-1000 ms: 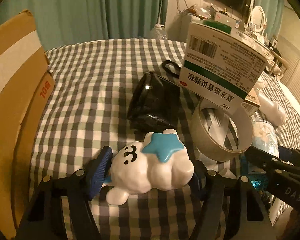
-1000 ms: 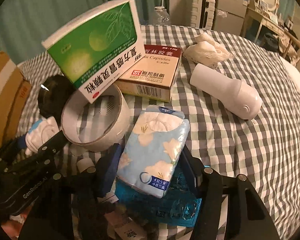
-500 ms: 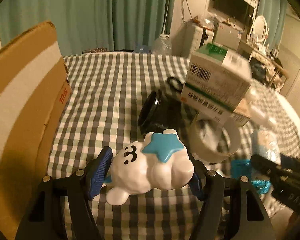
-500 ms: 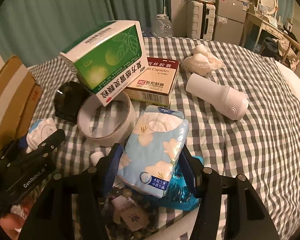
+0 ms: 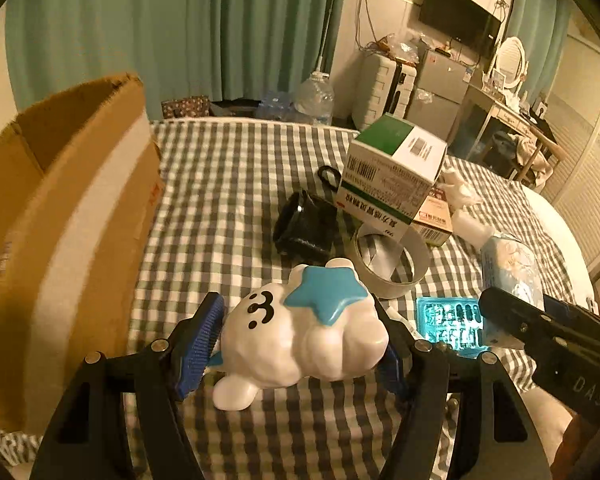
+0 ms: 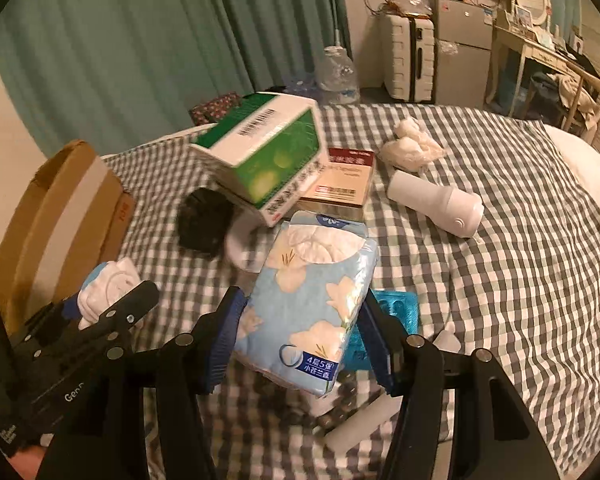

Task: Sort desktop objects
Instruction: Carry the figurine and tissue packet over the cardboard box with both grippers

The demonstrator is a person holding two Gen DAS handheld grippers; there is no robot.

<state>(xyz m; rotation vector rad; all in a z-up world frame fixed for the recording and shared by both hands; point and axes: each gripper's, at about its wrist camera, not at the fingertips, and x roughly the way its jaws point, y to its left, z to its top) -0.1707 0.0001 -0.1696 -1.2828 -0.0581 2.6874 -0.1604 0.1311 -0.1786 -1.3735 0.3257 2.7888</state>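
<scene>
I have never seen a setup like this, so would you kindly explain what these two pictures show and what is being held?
No robot here: a person holds a two-finger claw in each hand, and each claw carries a wide-angle camera looking along its fingers.

The left camera's picture shows the left claw shut on a white toy figure with a blue star. A cardboard box stands at its left.

The right camera's picture shows the right claw shut on a blue flowered tissue pack.

Both hang over a checked cloth that bears a green medicine box, a roll of tape, a black pouch and a white cylinder.
</scene>
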